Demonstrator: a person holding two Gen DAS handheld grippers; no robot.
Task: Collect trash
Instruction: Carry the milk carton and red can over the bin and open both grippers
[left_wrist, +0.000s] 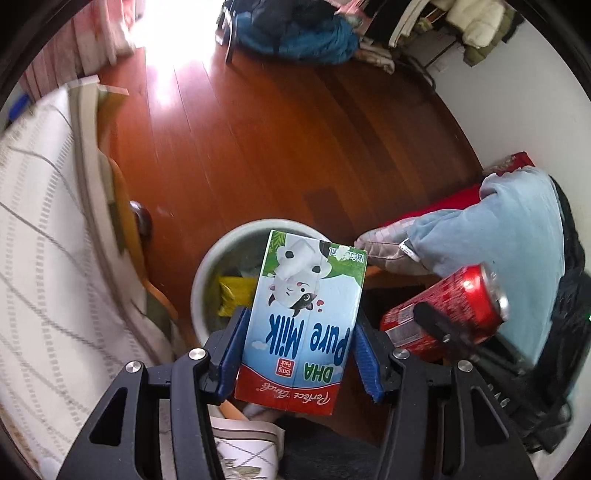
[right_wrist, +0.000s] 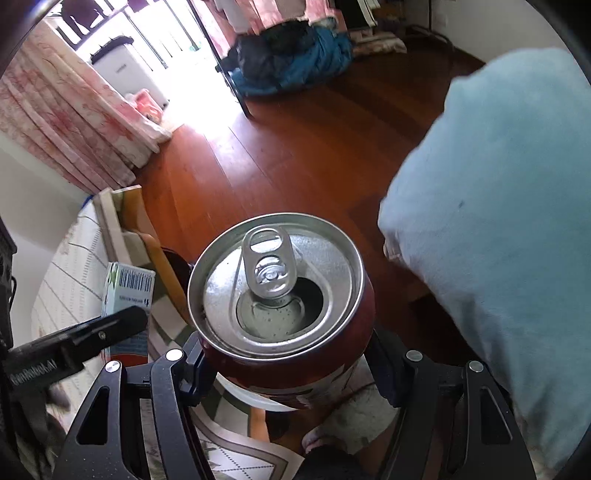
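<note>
My left gripper (left_wrist: 299, 343) is clamped on the milk carton (left_wrist: 304, 325), which hangs over the near rim of the grey bin (left_wrist: 236, 240); I'd push a little further over the opening before letting go so it clears the rim. My right gripper (right_wrist: 291, 365) grips the opened red soda can (right_wrist: 277, 288), tilted, just beside the carton and off to the bin's side. Wooden floor (left_wrist: 251, 140) beyond.
</note>
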